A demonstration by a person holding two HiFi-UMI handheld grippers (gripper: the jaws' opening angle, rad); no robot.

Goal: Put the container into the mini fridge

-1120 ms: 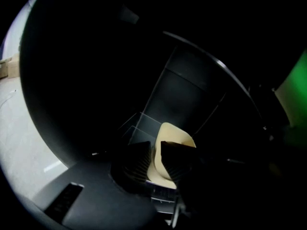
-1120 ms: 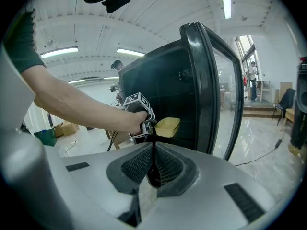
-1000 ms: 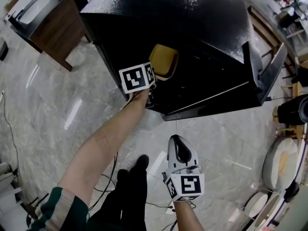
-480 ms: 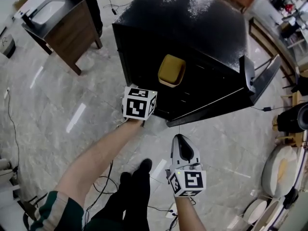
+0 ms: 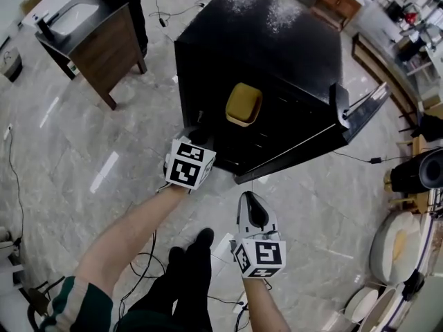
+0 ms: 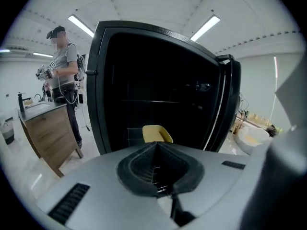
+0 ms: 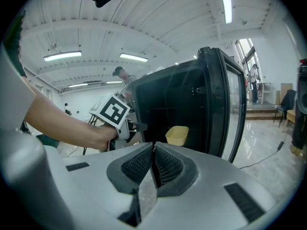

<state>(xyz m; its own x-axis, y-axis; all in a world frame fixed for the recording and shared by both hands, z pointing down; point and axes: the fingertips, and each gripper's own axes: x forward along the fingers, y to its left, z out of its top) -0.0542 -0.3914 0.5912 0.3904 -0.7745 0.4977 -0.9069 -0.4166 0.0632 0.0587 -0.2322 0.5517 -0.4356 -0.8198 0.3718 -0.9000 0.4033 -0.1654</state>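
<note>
Probably a test lab, not a home: strip lights (image 6: 80, 26) on an arched white ceiling (image 6: 144, 4), cables (image 5: 147, 258) across a polished stone floor (image 5: 69, 151), a mini fridge (image 5: 277, 61) and a washstand (image 5: 86, 30) (sink on top) standing mid-floor, another person (image 6: 63, 66) wearing gear.

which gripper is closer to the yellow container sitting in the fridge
Left. The left gripper is at the mini fridge's open front, just below-left of the yellow container. The right gripper hangs farther back over the floor, short of the fridge.
</note>
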